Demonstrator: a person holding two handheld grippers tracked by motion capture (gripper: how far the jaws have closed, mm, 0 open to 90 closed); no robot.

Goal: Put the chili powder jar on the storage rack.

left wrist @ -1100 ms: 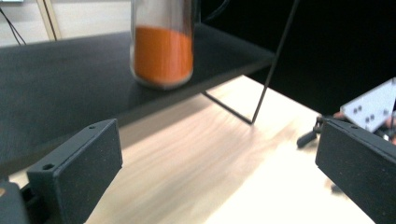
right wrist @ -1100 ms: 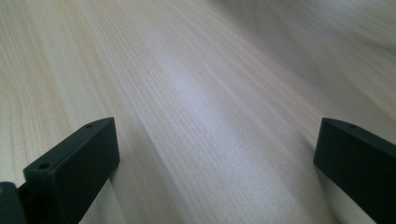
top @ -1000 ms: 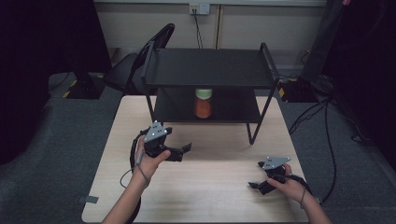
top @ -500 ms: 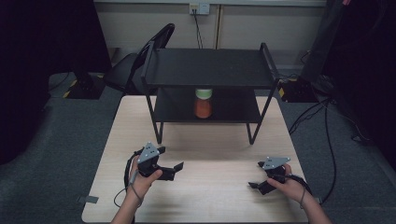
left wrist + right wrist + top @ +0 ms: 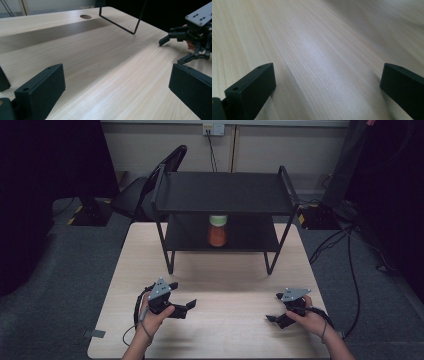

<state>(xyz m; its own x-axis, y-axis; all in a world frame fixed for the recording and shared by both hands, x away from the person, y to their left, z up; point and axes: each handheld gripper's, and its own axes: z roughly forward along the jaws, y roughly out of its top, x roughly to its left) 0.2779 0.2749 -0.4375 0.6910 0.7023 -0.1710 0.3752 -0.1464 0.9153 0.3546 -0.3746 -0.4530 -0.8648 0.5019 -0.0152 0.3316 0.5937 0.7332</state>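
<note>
Pale wooden surface (image 5: pixel 225 285) carrying a black two-tier rack (image 5: pixel 222 195) at its far half. Orange jar with a green lid (image 5: pixel 217 231) upright on the lower shelf of the rack, near its middle, well apart from both tools.

Left tool (image 5: pixel 186 307) at the near left of the surface, gripped by the left hand (image 5: pixel 152 317); jaws spread wide and empty, pointing toward the right; grey three-cornered plate on top. Cable looping from it toward the near edge.

Right tool (image 5: pixel 274 317) at the near right, gripped by the right hand (image 5: pixel 310 320); jaws released, nothing between them, pointing toward the left.

Left gripper view: two black jaws wide apart over bare wood; one thin foot bar of the rack (image 5: pixel 120 23) and a round hole in the surface (image 5: pixel 85 16) beyond; right tool (image 5: pixel 172 48) facing back, open, at the far right.

Right gripper view: jaws wide apart, low over bare wood grain (image 5: pixel 319 50).

Black chair (image 5: pixel 150 185) behind the rack, off the surface.
</note>
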